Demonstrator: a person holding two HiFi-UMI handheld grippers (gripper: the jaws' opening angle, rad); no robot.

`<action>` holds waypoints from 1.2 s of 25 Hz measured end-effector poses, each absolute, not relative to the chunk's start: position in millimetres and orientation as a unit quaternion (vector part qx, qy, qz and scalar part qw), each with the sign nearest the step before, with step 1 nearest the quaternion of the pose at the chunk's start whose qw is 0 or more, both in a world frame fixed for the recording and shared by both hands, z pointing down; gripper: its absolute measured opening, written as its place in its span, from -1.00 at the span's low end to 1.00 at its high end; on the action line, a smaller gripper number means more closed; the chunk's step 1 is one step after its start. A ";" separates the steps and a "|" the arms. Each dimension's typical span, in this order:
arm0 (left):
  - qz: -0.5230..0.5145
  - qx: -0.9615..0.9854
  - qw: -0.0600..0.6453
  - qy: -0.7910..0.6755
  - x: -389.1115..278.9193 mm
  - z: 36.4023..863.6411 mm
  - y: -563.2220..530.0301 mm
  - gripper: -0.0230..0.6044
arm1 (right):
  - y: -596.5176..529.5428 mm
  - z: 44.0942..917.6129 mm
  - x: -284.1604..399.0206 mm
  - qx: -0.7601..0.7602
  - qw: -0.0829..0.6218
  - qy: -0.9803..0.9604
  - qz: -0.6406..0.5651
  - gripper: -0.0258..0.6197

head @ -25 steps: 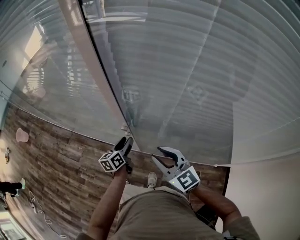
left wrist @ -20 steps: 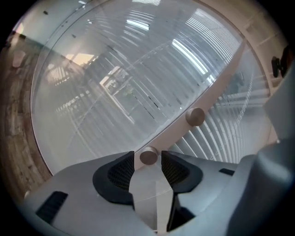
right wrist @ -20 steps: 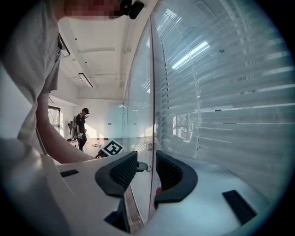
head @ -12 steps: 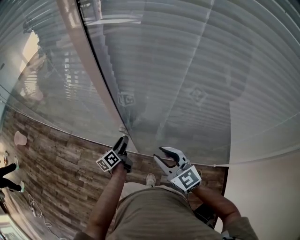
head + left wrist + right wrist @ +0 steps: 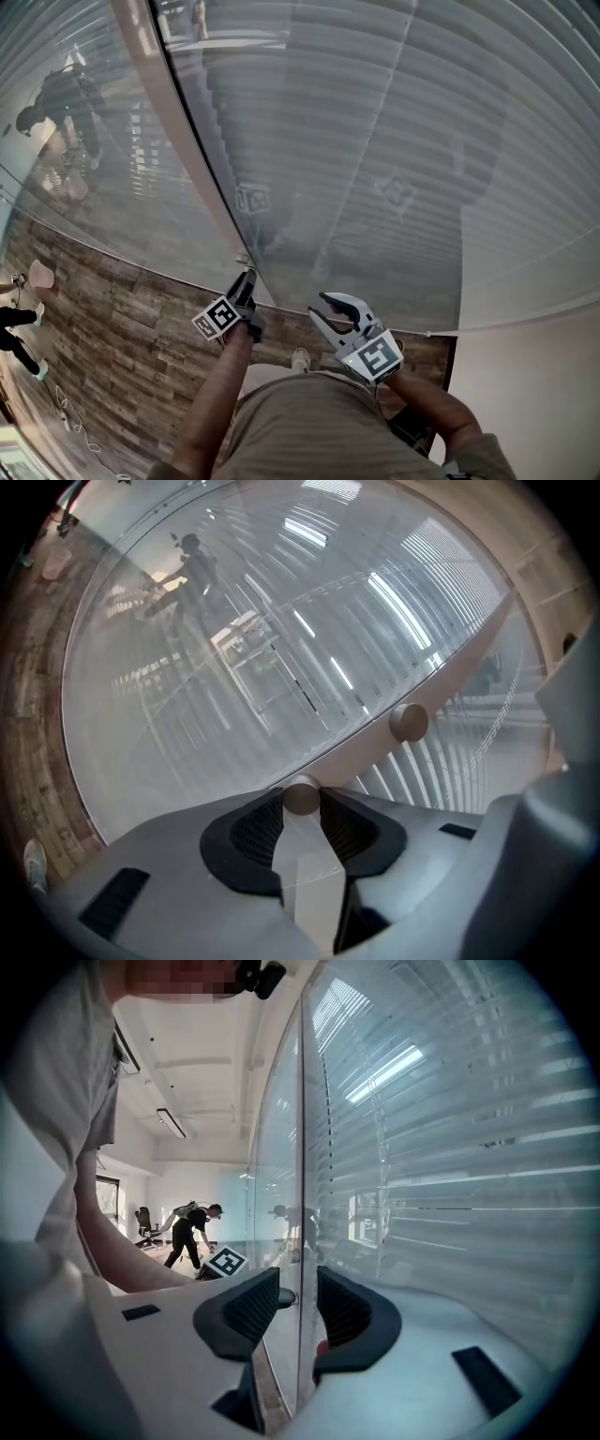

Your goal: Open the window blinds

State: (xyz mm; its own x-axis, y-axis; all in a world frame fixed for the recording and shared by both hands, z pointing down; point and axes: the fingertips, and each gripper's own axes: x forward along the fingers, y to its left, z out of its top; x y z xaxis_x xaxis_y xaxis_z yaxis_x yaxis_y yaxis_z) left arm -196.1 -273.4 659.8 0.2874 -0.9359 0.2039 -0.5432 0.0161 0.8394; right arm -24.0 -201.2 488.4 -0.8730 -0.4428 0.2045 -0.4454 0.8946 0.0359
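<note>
Blinds knob (image 5: 301, 796) sits at 6 o'clock, pinched between the jaws of the left gripper (image 5: 247, 279), which have just been closing. Right gripper (image 5: 319, 307) is at its 3 o'clock, jaws apart. Beyond, blinds (image 5: 394, 141) fill the glass (image 5: 112, 197) toward 12 o'clock.

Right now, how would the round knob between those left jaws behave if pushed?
The knob looks hard and smooth, so it probably stays rigid but could slip between the left gripper's jaws, which have just been closing on it. Fixed to the frame, it likely turns or slides, not lifts.

Pale grey striped blinds (image 5: 375, 141), brown wood-grain floor (image 5: 122, 319), tan knob (image 5: 301, 797)
</note>
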 end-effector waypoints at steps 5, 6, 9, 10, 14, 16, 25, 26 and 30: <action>-0.202 0.677 0.442 -0.552 -195.4 660.3 -274.1 -0.50 | -207.8 485.2 -18.8 0.236 0.098 -0.967 0.000 -0.54; -0.198 0.678 0.440 -0.554 -195.2 660.2 -274.0 -0.50 | -208.8 483.6 -18.3 0.238 0.094 -0.967 0.001 -0.54; -0.190 0.685 0.426 -0.560 -195.7 659.8 -273.5 -0.50 | -209.6 480.9 -17.3 0.234 0.094 -0.968 0.001 -0.54; -0.187 0.688 0.420 -0.562 -196.5 660.4 -273.4 -0.50 | -209.4 481.1 -16.8 0.234 0.095 -0.968 0.001 -0.54; -0.152 0.697 0.391 -0.581 -199.1 662.4 -272.9 -0.50 | -209.6 482.6 -14.5 0.235 0.090 -0.968 0.006 -0.54; -0.131 0.709 0.373 -0.584 -197.2 661.7 -273.3 -0.50 | -211.0 485.0 -11.3 0.235 0.096 -0.967 0.008 -0.54; -0.049 0.734 0.307 -0.605 -193.9 659.0 -274.1 -0.50 | -217.7 484.2 -7.0 0.235 0.091 -0.968 0.018 -0.54; -0.035 0.735 0.297 -0.608 -193.6 659.0 -274.2 -0.50 | -217.9 484.2 -7.2 0.235 0.092 -0.968 0.018 -0.54; 0.018 0.739 0.264 -0.620 -191.4 659.8 -274.5 -0.50 | -218.2 485.7 -7.5 0.234 0.094 -0.967 0.019 -0.54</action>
State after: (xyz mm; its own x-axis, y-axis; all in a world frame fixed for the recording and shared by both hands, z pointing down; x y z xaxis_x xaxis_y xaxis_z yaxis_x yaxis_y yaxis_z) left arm -191.4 -274.5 659.8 0.2313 -0.9059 0.3547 -0.9254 -0.0923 0.3677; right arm -7.5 -218.2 485.7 -0.8725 -0.4494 0.1915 -0.4568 0.8896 0.0065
